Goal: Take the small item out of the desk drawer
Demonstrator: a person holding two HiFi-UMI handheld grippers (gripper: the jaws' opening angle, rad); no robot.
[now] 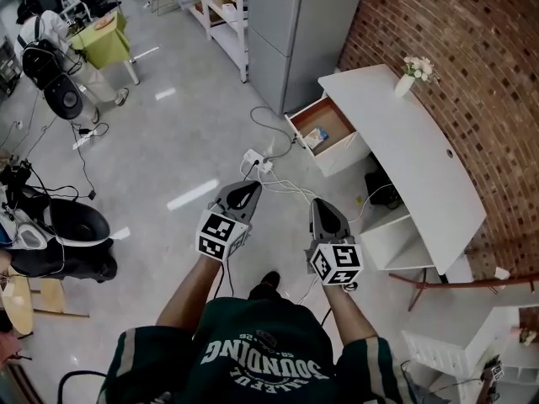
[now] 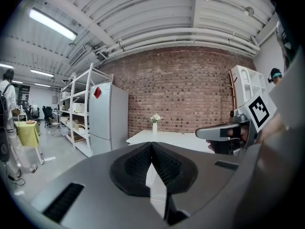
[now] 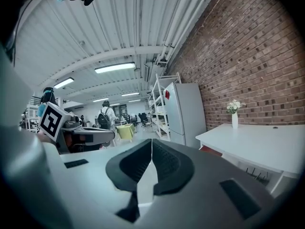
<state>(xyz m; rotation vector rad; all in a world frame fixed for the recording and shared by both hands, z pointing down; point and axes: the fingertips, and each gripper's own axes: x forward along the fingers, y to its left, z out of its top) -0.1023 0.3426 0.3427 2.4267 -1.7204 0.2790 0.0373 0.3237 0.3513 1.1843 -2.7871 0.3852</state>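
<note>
A white desk (image 1: 421,154) stands along the brick wall, and its wooden drawer (image 1: 324,124) is pulled open toward the room. A small boxed item (image 1: 316,137) lies at the drawer's front. My left gripper (image 1: 249,187) and right gripper (image 1: 321,204) are held side by side above the floor, well short of the drawer, both shut and empty. The left gripper view shows the closed left gripper (image 2: 151,145), the desk (image 2: 167,137) and the right gripper (image 2: 224,132) beside it. The closed right gripper (image 3: 151,142) points past the desk (image 3: 257,144).
A power strip with white cables (image 1: 257,162) lies on the floor between me and the drawer. A grey fridge (image 1: 295,23) and shelving stand behind the desk. A vase of flowers (image 1: 410,76) sits on the desk. A black chair (image 1: 72,225) is at left; a person (image 1: 50,36) stands far back.
</note>
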